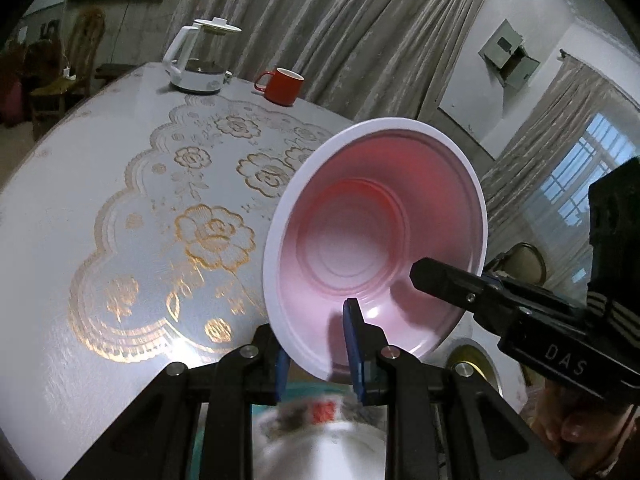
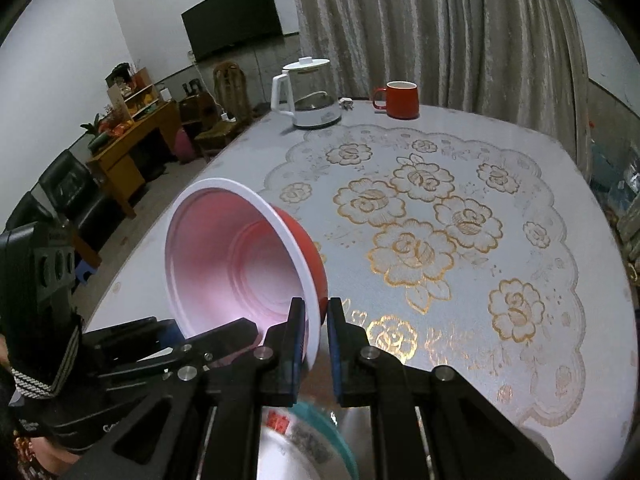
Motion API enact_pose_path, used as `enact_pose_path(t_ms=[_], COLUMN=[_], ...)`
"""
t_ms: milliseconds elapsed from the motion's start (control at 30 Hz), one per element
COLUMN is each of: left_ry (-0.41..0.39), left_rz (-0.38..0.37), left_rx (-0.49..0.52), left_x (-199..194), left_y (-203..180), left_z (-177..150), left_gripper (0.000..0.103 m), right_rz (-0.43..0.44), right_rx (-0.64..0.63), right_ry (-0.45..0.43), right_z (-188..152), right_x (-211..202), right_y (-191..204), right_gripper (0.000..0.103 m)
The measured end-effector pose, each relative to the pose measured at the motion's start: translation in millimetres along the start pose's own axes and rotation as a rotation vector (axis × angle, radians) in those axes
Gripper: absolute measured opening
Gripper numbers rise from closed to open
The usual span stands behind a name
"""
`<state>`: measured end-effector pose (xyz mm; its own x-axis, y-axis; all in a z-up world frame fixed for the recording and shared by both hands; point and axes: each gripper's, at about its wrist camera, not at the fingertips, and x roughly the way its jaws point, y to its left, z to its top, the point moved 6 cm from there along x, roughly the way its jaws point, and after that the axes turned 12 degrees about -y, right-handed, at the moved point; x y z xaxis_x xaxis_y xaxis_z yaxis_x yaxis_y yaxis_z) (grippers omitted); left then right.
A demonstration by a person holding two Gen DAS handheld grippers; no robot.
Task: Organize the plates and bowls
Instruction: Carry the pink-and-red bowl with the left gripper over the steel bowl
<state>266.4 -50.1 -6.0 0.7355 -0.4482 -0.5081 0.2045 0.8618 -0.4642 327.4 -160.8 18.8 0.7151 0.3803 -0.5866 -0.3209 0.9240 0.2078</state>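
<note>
A red bowl (image 1: 372, 240) with a white rim and a pale inside hangs tilted above the table, held by both grippers. My left gripper (image 1: 316, 356) is shut on its near rim, one blue pad inside and one outside. My right gripper (image 2: 316, 340) is shut on the rim of the same bowl (image 2: 240, 256) at another spot. In the left wrist view, one of the right gripper's fingers (image 1: 444, 286) reaches in over the bowl's right edge. Under both grippers lies a blurred white dish with a teal rim (image 2: 340, 436).
The table (image 2: 460, 248) has a pale cloth with gold flowers. At its far edge stand a white-and-glass kettle (image 2: 310, 94) and a red mug (image 2: 400, 100). Curtains hang behind. A wooden cabinet and dark chairs stand off to the left.
</note>
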Motion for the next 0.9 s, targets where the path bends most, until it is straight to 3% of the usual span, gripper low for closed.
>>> enact_pose_path(t_ms=[333, 900], left_ry=[0.075, 0.165], left_rz=[-0.081, -0.204], left_rx=[0.038, 0.133], left_x=[2.0, 9.7], left_y=[-43.2, -121.9], left_z=[-48.6, -106.8], left_gripper=[0.024, 0.024], right_rz=[-0.018, -0.034], right_rx=[0.084, 0.365], right_ry=[-0.004, -0.066], right_z=[-46.3, -113.3], right_x=[-45.7, -126.1], right_y=[-27.4, -98.5], right_gripper=[0.010, 0.011])
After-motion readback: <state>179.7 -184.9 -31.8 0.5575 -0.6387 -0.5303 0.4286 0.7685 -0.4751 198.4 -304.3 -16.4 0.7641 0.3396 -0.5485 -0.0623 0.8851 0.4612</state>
